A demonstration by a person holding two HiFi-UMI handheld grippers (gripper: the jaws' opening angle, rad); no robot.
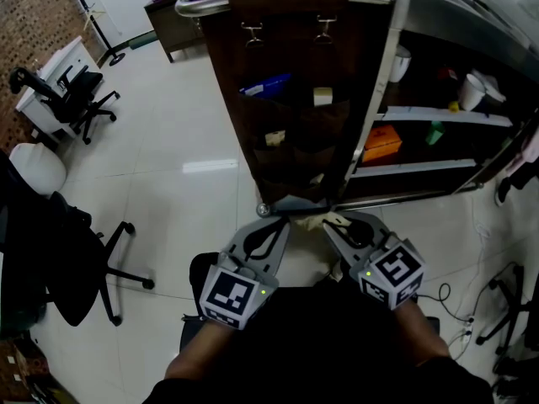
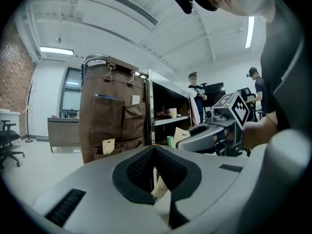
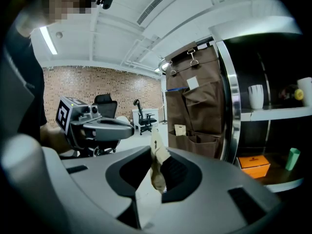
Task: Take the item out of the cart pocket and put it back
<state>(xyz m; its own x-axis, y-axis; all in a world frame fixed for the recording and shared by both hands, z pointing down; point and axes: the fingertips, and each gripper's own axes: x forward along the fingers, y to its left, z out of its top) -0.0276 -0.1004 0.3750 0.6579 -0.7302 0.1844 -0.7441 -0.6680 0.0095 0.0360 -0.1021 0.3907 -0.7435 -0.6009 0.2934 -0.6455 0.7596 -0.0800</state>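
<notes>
A brown fabric organizer (image 1: pixel 295 99) with several pockets hangs on the end of the cart. One pocket holds a tan pouch (image 1: pixel 274 138), and a blue item (image 1: pixel 265 86) sticks out higher up. My right gripper (image 1: pixel 330 220) is shut on a tan paper pouch (image 3: pixel 157 167), held upright between its pads just short of the cart's foot. The same pouch (image 2: pixel 181 135) shows in the left gripper view, in front of the shelves. My left gripper (image 1: pixel 283 220) sits close beside the right one with its jaws together; a tan scrap shows in the slit low between them.
Cart shelves to the right carry an orange box (image 1: pixel 381 144), a green bottle (image 1: pixel 434 131) and white cups (image 1: pixel 472 93). Office chairs (image 1: pixel 80 99) stand at the far left, a black chair (image 1: pixel 59 259) near left. Cables (image 1: pixel 455 310) lie at the right. Two people (image 2: pixel 196 96) stand beyond the cart.
</notes>
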